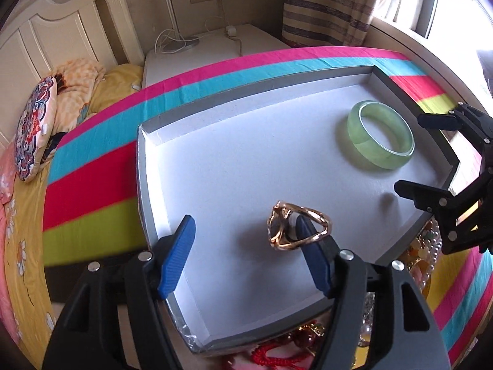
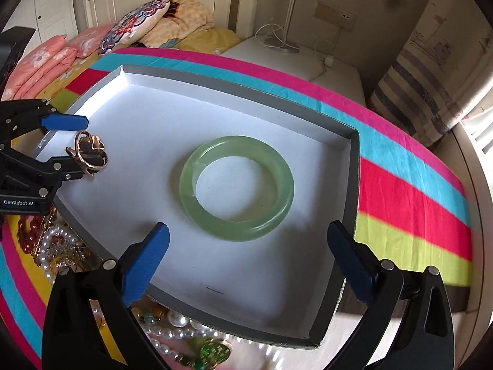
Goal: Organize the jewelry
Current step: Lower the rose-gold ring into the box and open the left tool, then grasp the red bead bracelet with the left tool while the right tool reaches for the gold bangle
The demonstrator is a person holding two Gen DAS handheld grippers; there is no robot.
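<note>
A shallow grey tray with a white floor (image 1: 234,160) (image 2: 148,129) lies on a striped cloth. A green jade bangle (image 1: 380,138) (image 2: 236,188) lies flat in it. My left gripper (image 1: 246,234) (image 2: 78,141) is open over the tray's near side. A gold ring (image 1: 297,226) (image 2: 89,154) hangs looped on its right finger, above the tray floor. My right gripper (image 2: 248,237) (image 1: 409,154) is open and empty, just in front of the bangle.
A pile of loose jewelry lies on a mirrored plate beside the tray: pearls (image 2: 172,333), red beads (image 1: 277,354), a green pendant (image 2: 215,351). The striped cloth (image 2: 400,191) covers the table. A bed with pillows (image 1: 34,129) and a white nightstand (image 1: 197,52) stand beyond.
</note>
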